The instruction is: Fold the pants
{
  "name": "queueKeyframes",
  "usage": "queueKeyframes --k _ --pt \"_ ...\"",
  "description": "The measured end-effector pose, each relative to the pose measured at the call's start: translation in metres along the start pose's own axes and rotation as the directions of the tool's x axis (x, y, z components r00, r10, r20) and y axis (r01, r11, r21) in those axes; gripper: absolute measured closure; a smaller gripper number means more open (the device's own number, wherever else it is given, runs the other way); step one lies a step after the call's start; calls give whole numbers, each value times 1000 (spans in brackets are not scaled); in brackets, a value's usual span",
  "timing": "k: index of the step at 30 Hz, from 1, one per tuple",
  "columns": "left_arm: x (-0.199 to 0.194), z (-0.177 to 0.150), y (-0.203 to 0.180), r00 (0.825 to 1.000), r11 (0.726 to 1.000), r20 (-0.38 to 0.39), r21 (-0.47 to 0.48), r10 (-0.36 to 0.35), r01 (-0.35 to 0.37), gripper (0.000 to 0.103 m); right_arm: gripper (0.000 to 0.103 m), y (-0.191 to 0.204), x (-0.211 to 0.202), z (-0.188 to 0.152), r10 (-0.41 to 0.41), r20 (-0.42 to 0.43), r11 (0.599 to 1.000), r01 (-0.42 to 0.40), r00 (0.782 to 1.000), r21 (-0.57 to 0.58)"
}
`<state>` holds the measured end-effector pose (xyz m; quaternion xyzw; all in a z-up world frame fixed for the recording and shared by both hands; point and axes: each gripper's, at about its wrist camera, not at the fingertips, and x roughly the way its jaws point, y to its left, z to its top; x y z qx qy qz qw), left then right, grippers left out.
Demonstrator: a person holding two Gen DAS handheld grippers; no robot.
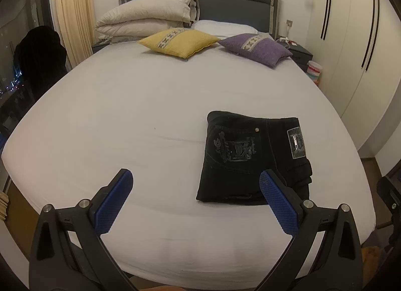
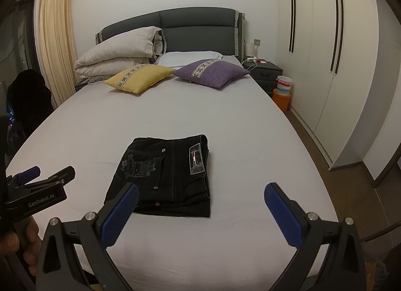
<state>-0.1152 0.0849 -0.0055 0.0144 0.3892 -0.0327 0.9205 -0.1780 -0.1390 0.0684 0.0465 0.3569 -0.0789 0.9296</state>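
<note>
Black pants (image 1: 250, 155) lie folded into a compact rectangle on the white bed sheet (image 1: 125, 105), back pocket embroidery and waist label facing up. They also show in the right wrist view (image 2: 163, 175). My left gripper (image 1: 195, 185) is open and empty, held above the bed's near edge, left of the pants. My right gripper (image 2: 200, 195) is open and empty, held back from the pants' near edge. The left gripper also shows at the left of the right wrist view (image 2: 47, 174).
A yellow cushion (image 1: 179, 41), a purple cushion (image 1: 257, 47) and a folded duvet (image 1: 147, 16) lie by the headboard. A nightstand (image 2: 263, 70) and stacked containers (image 2: 283, 90) stand right of the bed, by white wardrobes (image 2: 325, 53). Curtain (image 1: 71, 12) and dark chair (image 1: 40, 53) at left.
</note>
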Motion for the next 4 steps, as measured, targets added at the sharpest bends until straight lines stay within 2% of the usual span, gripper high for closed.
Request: queueKeyframes --k 4 --pt "-1 -1 -1 1000 1000 8 5 4 -4 0 0 0 -1 -2 1 -2 1000 -1 1000 0"
